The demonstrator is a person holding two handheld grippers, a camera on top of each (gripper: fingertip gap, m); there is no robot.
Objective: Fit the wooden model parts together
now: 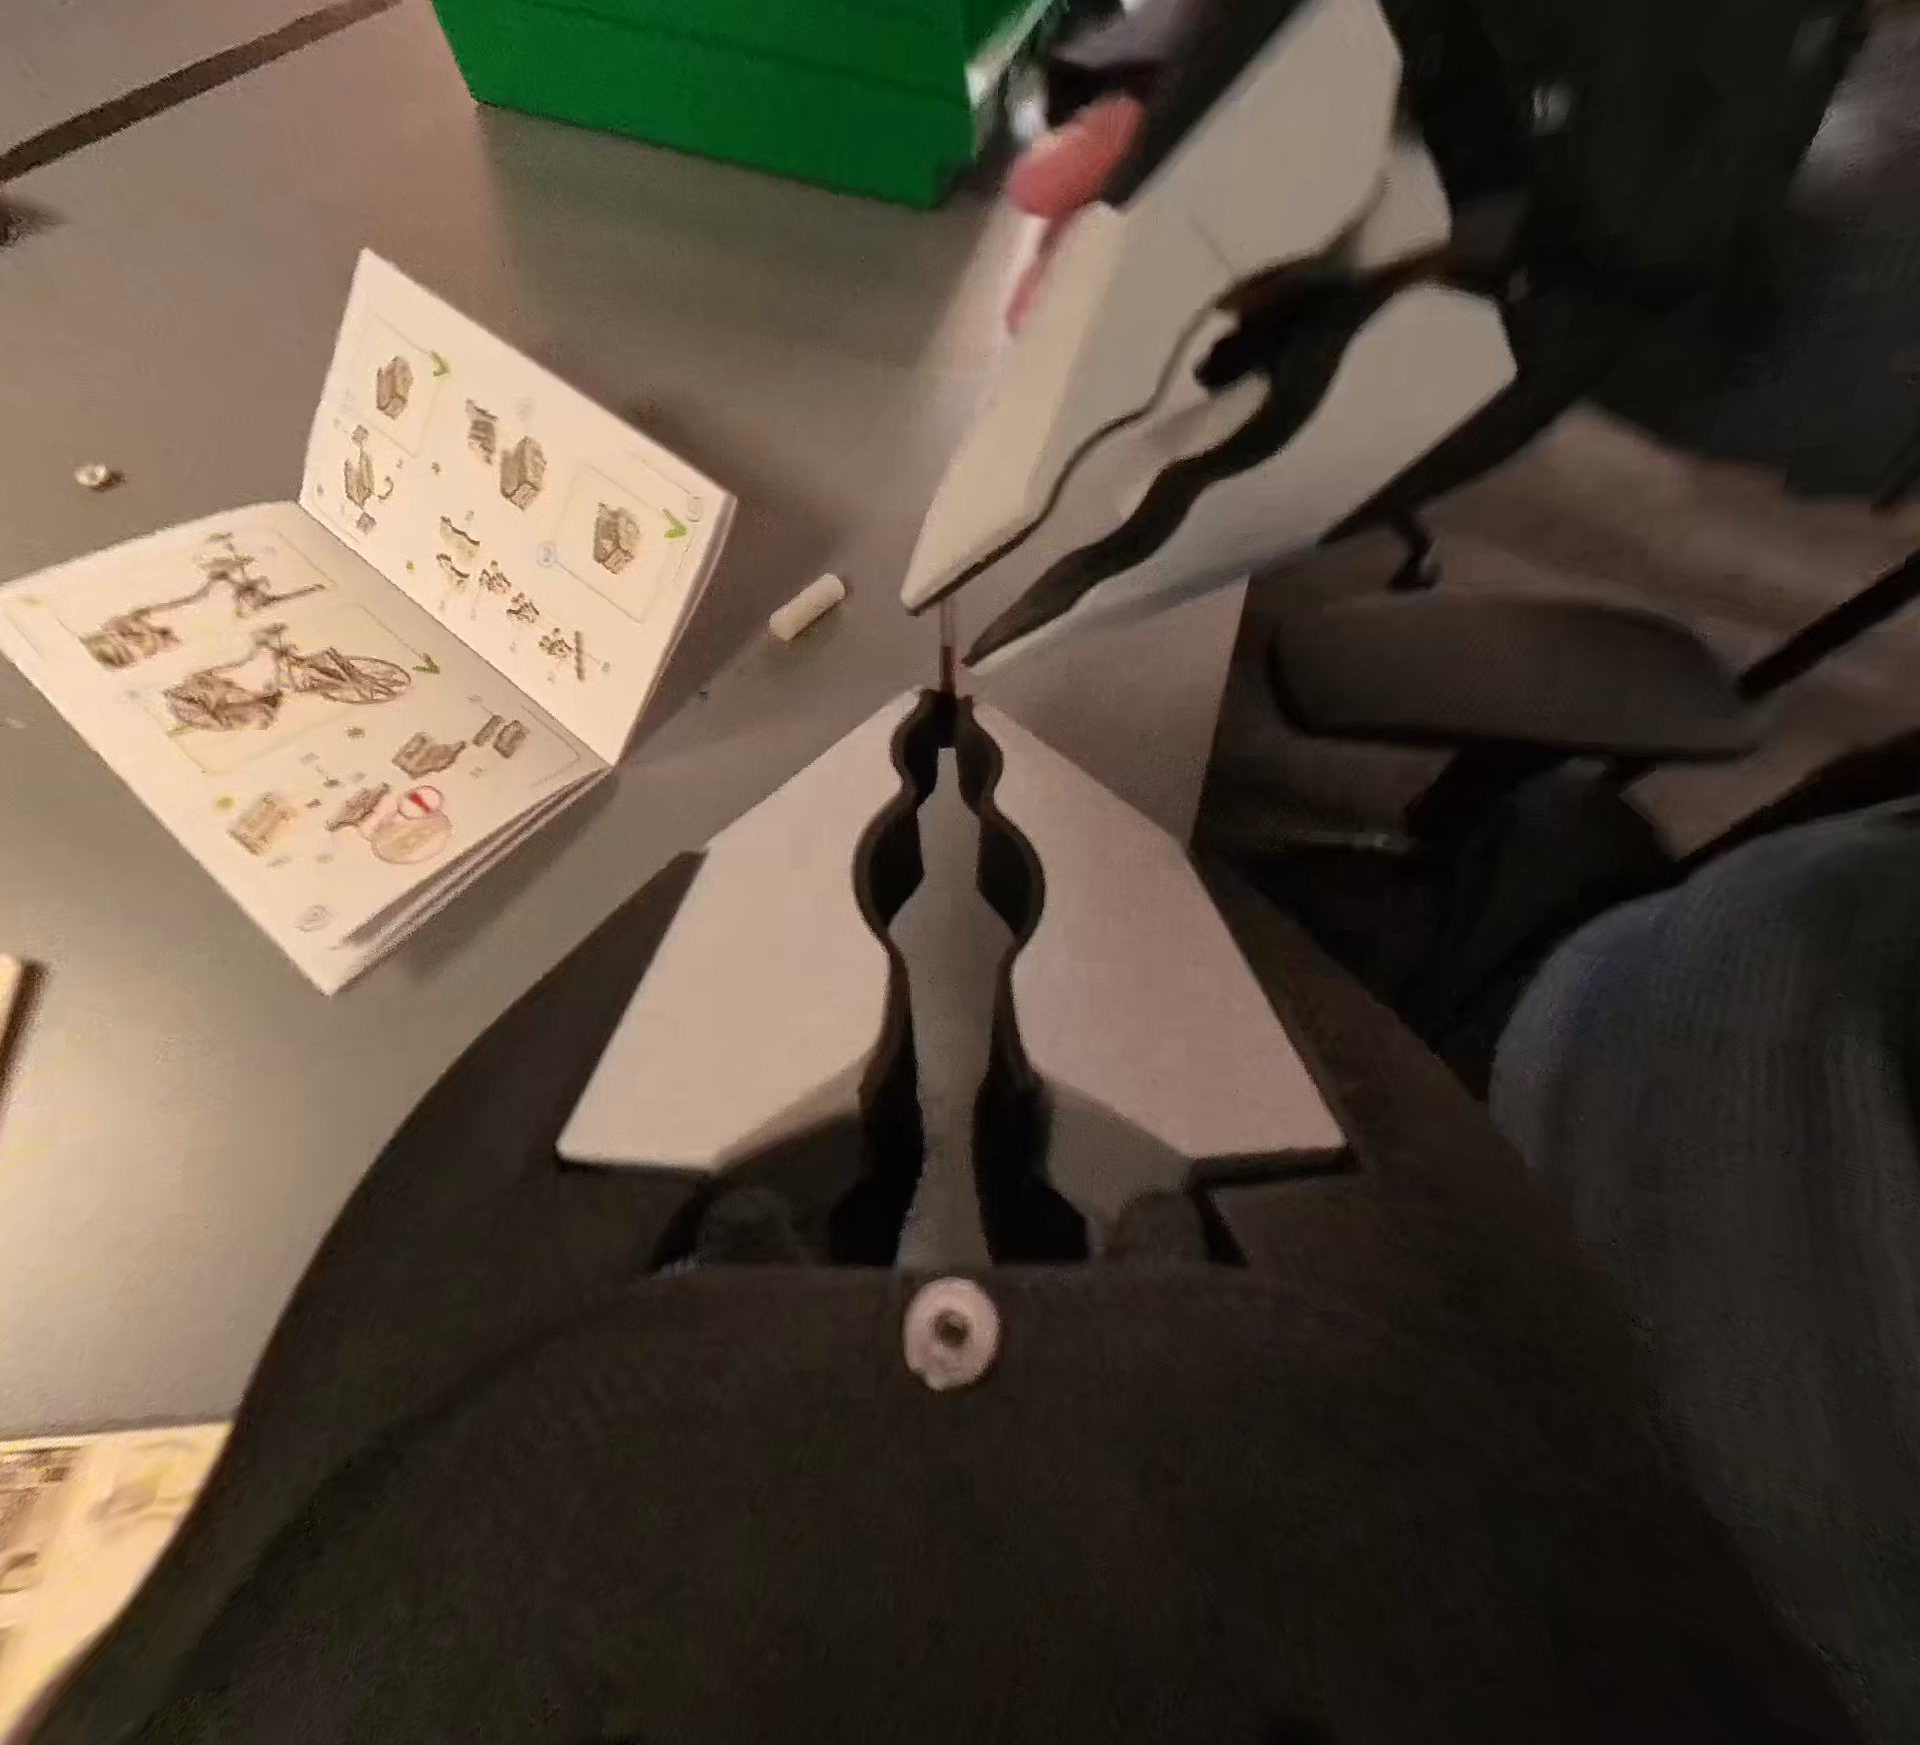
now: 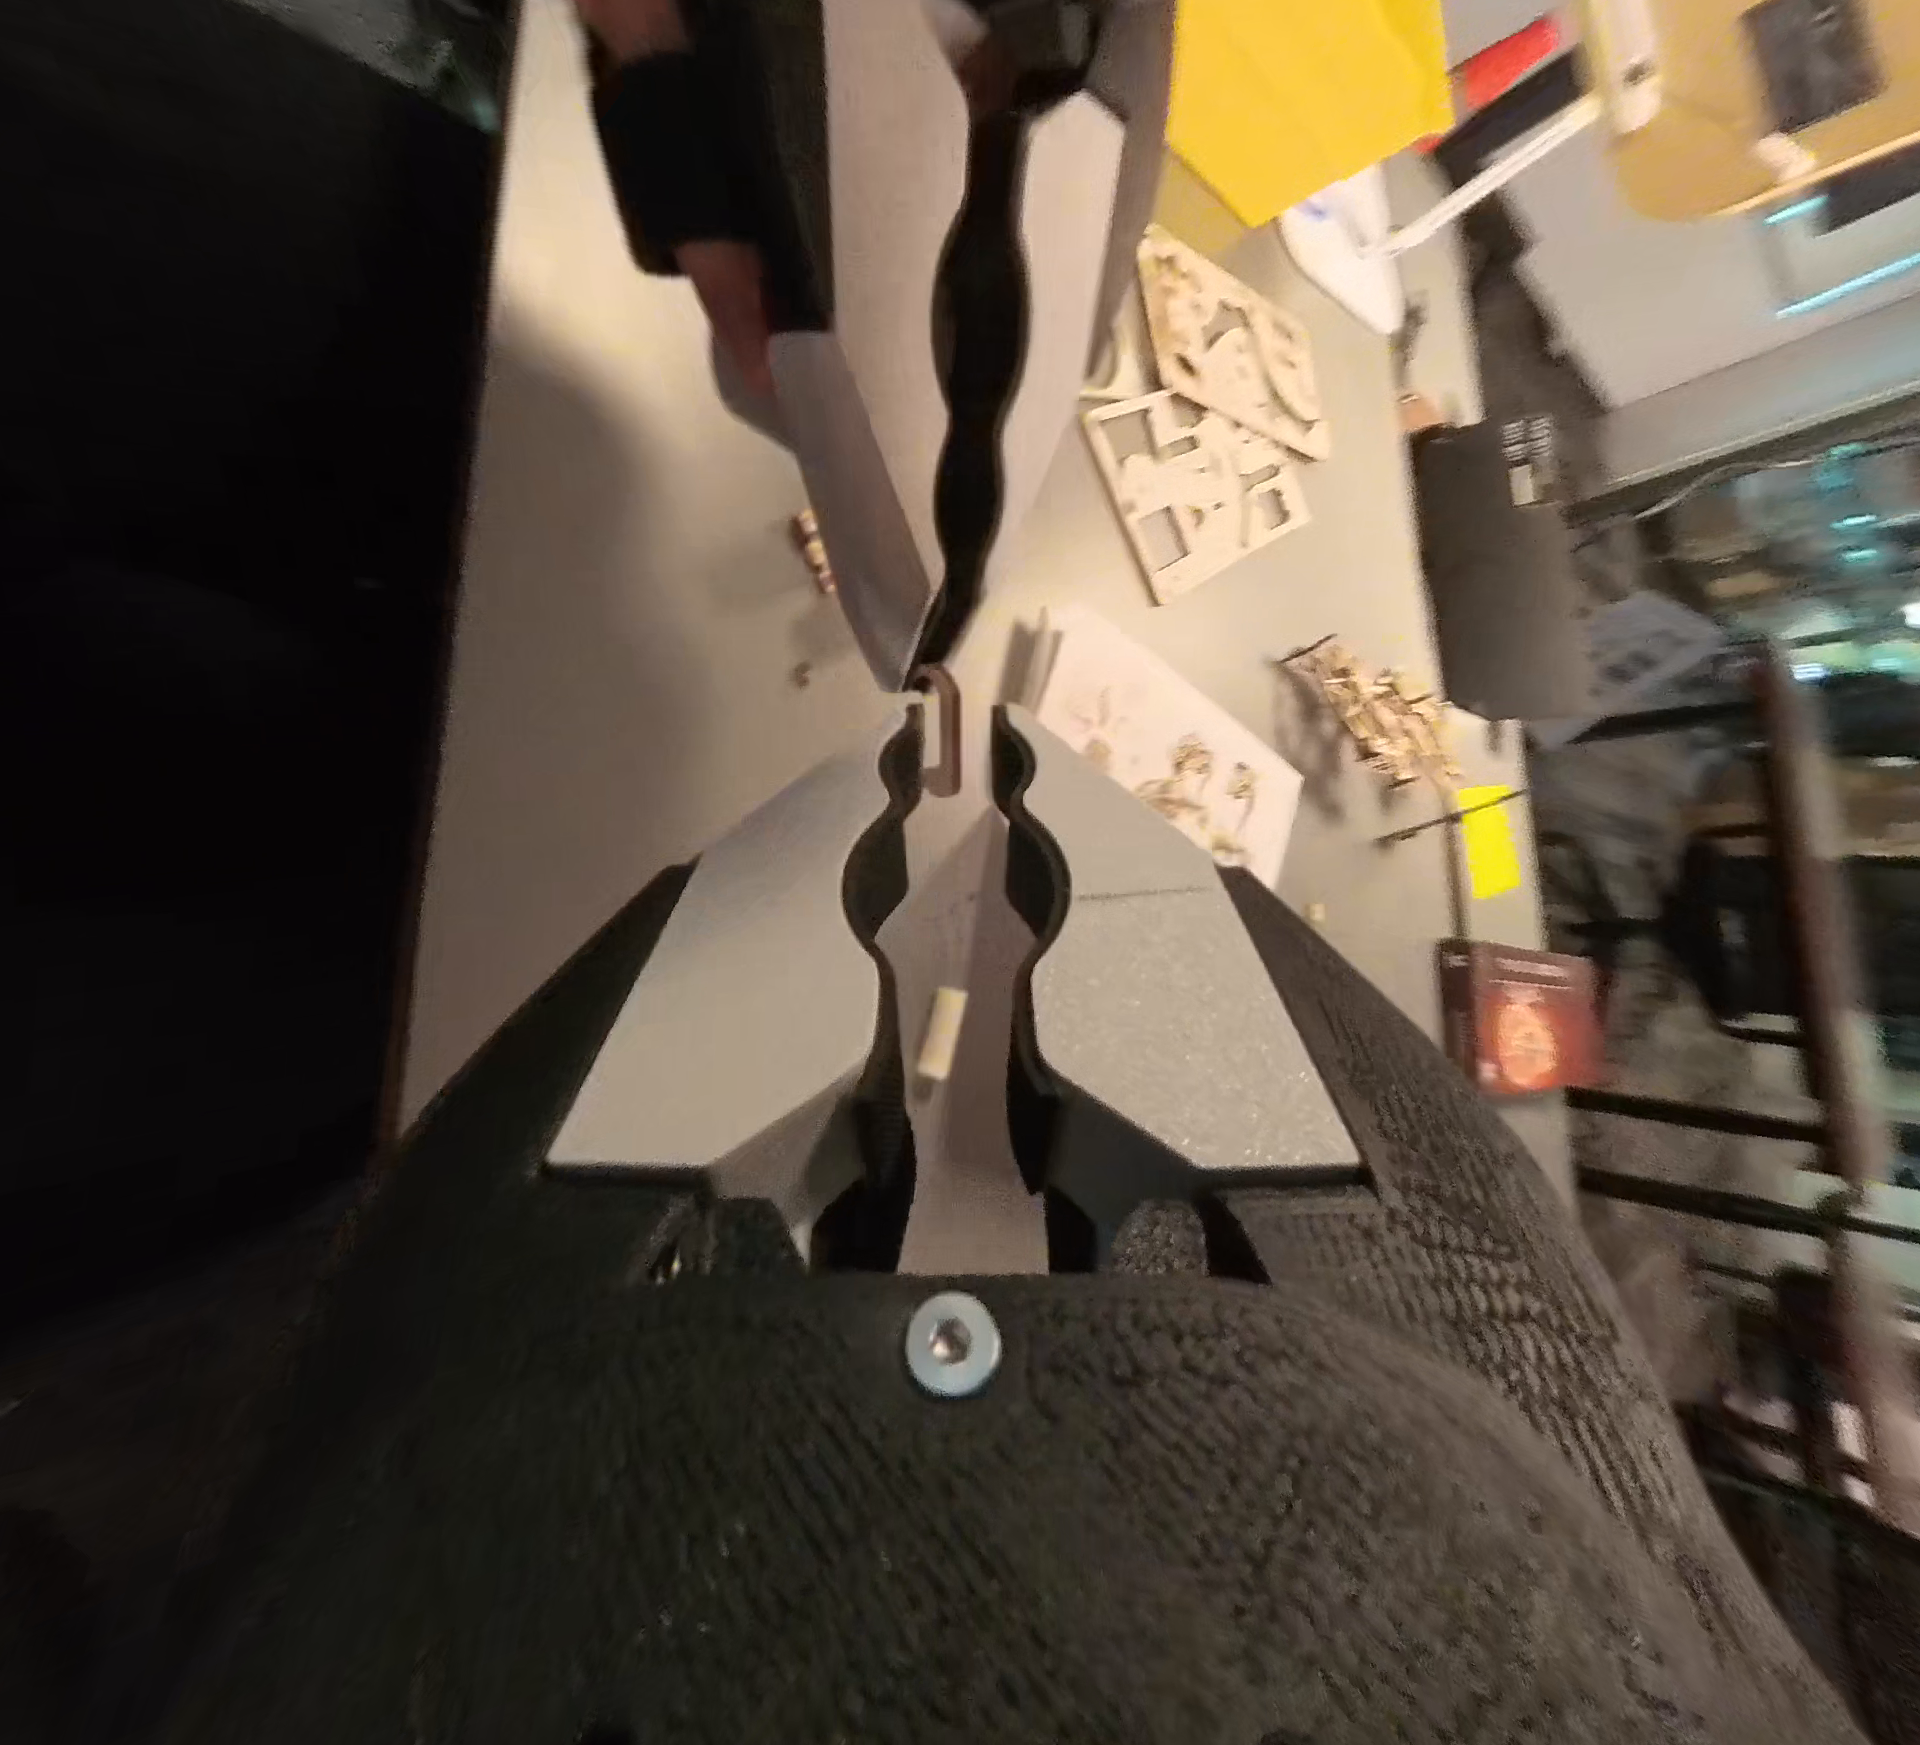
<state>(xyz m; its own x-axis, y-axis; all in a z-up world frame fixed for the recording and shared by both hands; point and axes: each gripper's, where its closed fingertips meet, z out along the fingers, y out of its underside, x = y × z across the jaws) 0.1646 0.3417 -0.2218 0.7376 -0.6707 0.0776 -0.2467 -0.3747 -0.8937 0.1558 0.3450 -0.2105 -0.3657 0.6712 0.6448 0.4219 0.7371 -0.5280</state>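
A small brown wooden link (image 2: 940,745), an oblong loop, is held in the air above the grey table (image 1: 675,261). My left gripper (image 1: 940,703) is shut on one end of it; in the left wrist view the link (image 1: 948,665) shows edge-on as a thin dark strip. In the right wrist view the left gripper (image 2: 920,672) comes in from above. My right gripper (image 2: 958,716) is open, its two fingers on either side of the link's free end. In the left wrist view the right gripper (image 1: 940,630) reaches in from the upper right, tip to tip with the left one.
An open instruction booklet (image 1: 343,615), a small white peg (image 1: 807,606) and a green bin (image 1: 727,2) are on the table. Wooden part sheets (image 2: 1205,428) and a part-built wooden model (image 2: 1361,708) lie farther off. A chair (image 1: 1507,677) and a person's leg (image 1: 1714,1124) are past the table edge. Less than 4 cm separates the two grippers' tips.
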